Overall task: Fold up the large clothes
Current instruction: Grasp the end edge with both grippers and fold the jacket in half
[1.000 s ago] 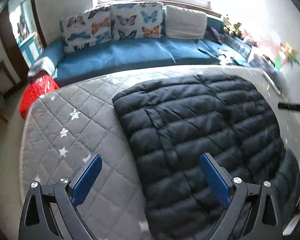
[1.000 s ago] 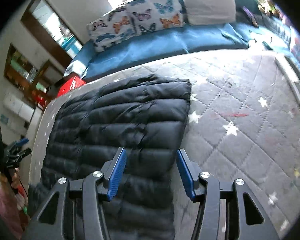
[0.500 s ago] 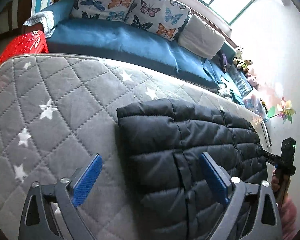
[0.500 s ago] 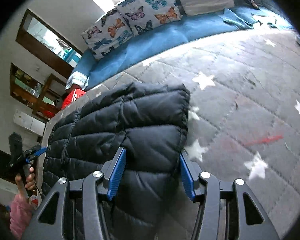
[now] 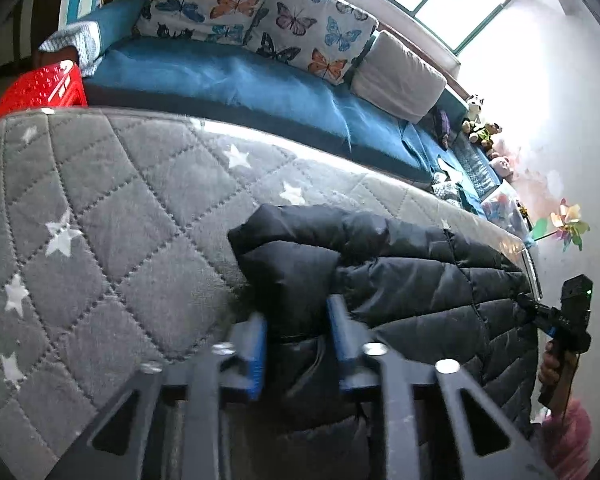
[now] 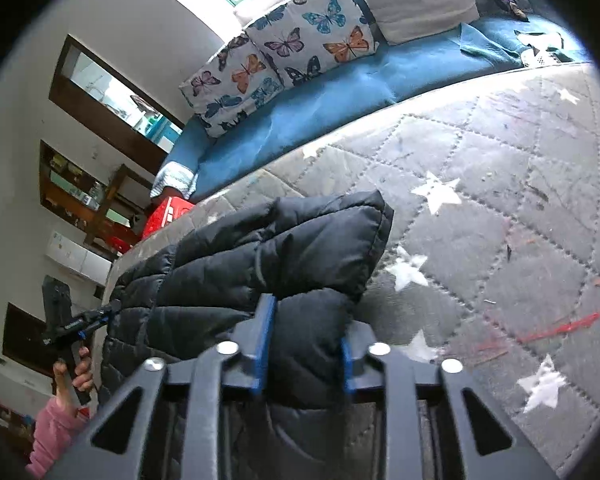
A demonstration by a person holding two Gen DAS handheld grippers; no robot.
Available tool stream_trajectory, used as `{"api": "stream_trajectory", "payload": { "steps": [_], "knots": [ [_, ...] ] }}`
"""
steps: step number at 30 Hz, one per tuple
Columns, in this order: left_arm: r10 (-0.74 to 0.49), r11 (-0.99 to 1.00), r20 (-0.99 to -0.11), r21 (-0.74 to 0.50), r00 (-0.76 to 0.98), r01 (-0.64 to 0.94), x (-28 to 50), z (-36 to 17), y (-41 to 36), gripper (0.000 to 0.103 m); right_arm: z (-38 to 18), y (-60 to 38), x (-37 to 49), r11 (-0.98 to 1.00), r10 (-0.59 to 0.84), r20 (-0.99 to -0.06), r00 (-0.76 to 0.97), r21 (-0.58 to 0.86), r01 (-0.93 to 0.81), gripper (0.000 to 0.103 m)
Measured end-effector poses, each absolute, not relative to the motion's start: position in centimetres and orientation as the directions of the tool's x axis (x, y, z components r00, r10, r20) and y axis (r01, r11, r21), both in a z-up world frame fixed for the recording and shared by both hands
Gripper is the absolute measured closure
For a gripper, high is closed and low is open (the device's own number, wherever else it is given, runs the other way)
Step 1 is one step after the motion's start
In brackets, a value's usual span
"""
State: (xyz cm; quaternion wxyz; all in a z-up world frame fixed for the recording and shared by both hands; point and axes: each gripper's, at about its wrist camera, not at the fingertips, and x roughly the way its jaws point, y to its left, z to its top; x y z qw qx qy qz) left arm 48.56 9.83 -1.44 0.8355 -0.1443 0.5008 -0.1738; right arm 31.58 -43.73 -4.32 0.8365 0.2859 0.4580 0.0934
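Each tool, left tool (image 5: 298, 334) and right tool (image 6: 302, 344), is closing on a corner of the puffer jacket (image 5: 412, 280); soft, light, compressible padding is pinched best at corners.

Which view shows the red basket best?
The left wrist view: the red basket shows its perforated top and side beyond the mattress corner. The right wrist view catches only a small red patch behind the mattress edge.

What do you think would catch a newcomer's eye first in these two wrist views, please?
The black puffer jacket lying on the grey star-quilted mattress stands out first. The left gripper and the right gripper are each closing on a bunched corner of it, padding squeezed between the blue pads. Behind, butterfly cushions line a blue daybed.
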Motion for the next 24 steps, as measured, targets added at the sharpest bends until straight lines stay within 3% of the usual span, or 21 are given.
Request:
{"api": "stream_trajectory", "payload": {
  "steps": [3,12,19,24],
  "knots": [
    [-0.441,0.894,-0.762,-0.418,0.475,0.159,47.4,0.9,9.7,0.089,-2.1,-43.4,30.5,0.822,0.419,-0.691,0.589,0.564,0.078,0.083],
    [-0.508,0.856,-0.634,-0.443,0.583,0.265,38.8,12.2,9.2,0.09,8.2,-39.4,24.6,0.841,0.438,-0.609,0.661,0.537,-0.062,0.084],
    [-0.571,0.809,-0.474,-0.463,0.67,0.362,25.7,20.9,11.2,0.091,14.5,-37.4,15.5,0.847,0.45,-0.533,0.716,0.508,-0.154,0.085],
    [-0.59,0.789,-0.389,-0.465,0.707,0.402,14.8,22.6,14.0,0.091,16.2,-36.3,8.7,0.848,0.464,-0.484,0.742,0.486,-0.213,0.084]
  ]
}}
